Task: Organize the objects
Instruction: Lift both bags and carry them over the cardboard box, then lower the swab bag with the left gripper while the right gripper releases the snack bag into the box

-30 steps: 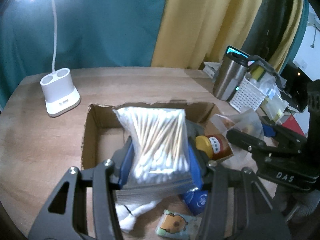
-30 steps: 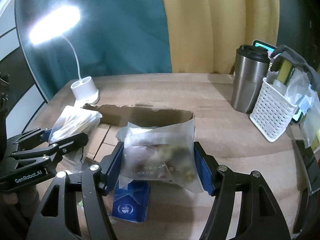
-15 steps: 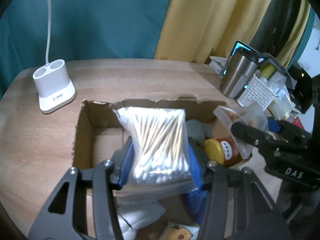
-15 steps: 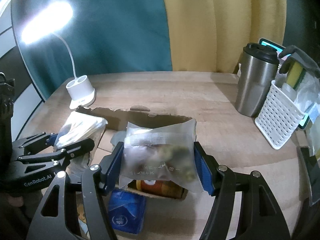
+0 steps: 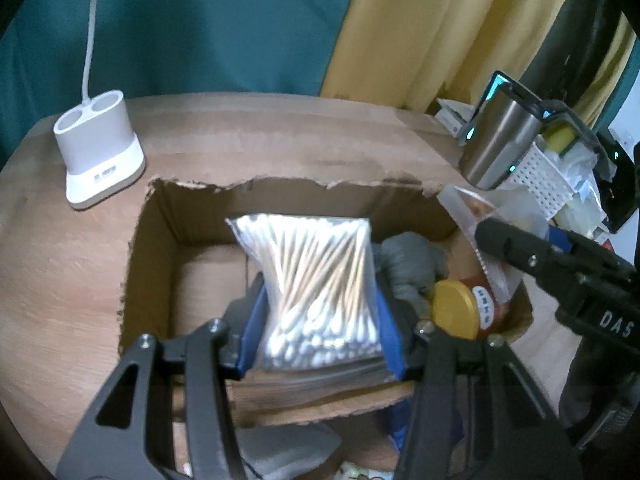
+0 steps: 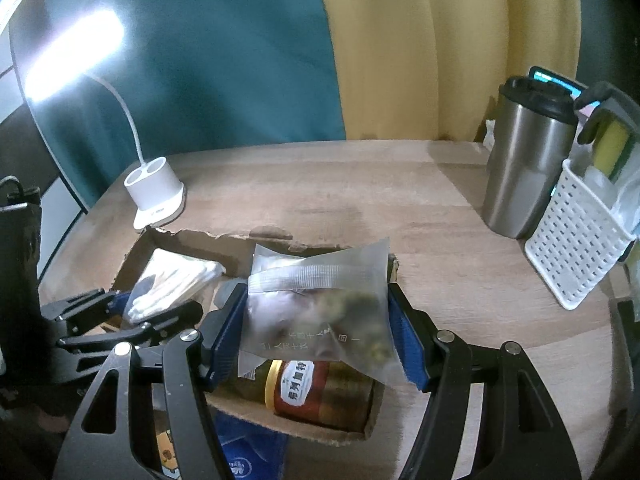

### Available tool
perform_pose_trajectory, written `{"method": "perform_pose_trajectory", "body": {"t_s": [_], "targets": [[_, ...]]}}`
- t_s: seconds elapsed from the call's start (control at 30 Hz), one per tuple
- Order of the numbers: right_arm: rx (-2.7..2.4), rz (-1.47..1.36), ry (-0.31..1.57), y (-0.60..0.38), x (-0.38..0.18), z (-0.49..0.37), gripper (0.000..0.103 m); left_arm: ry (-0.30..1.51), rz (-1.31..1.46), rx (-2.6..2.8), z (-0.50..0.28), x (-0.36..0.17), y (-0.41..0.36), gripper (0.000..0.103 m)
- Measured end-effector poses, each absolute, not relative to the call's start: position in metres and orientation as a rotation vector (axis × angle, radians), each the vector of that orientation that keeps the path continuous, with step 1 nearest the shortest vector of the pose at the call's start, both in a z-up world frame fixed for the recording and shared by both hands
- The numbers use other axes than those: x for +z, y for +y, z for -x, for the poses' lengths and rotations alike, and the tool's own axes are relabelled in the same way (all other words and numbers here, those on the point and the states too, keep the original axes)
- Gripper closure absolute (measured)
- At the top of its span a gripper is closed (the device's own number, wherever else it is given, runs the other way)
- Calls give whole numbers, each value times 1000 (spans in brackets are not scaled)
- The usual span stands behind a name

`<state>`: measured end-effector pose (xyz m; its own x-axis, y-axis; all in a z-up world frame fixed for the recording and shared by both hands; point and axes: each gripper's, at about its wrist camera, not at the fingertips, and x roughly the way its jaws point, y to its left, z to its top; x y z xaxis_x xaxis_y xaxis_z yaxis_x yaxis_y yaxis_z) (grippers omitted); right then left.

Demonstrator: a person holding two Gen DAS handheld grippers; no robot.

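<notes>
Left gripper point(image 5: 320, 320): clenched on a clear bag of cotton swabs point(image 5: 316, 280), blue pads pressed to both sides of the bag, held over the open cardboard box point(image 5: 148, 248). Right gripper point(image 6: 316, 332): clenched on a frosted zip pouch of dried goods point(image 6: 320, 312), printed characters on its front, held above the right end of the same box. Cardboard box: shallow, torn rim, resting on the wooden table point(image 6: 340, 184). Box contents, right end: one jar with yellow lid point(image 5: 456, 308) and red label, lying on its side directly under the pouch; one grey crumpled item point(image 5: 412, 260), just beside the jar, nature unclear. Left part of the box floor shows bare cardboard. Near edge of the box, outside it: blue packet point(image 6: 248, 456), partly hidden by the right gripper. Table, far left: white lamp base point(image 5: 98, 152) with two round wells, gooseneck rising from it, lamp head lit point(image 6: 72, 60). Table, far right: stainless steel tumbler point(image 6: 524, 160) with black lid, upright, just beside a white perforated basket point(image 6: 576, 240) holding assorted items.
</notes>
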<state>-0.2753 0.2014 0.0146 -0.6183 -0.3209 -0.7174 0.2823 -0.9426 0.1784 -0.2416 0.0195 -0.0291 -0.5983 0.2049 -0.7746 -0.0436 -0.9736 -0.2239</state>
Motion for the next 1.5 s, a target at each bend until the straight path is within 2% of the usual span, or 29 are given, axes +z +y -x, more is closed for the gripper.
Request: {"method": "perform_pose_trajectory", "body": {"t_s": [0.33,0.57,0.8,1.07,1.13,1.5], "targets": [[-2541,-1187,-89,198,6,288,32,-300,1376,2656,249,-41,21,51],[-2524,-1188,-104,200,3,291,24,-308,1412,2641,252,-47,20,50],[-2572,-1155,-92,208,8,284,24,-308,1413,2636,250,-47,20,47],[-2663,-1207,-87,225,-5,294,24,-290,1430,2634,251,-48,23,40],[-2673,-1221,-96,231,-10,297,24,-285,1436,2621,252,-50,26,31],[-2689,-1239,-99,237,-22,299,24,-284,1405,2627,248,-40,30,31]]}}
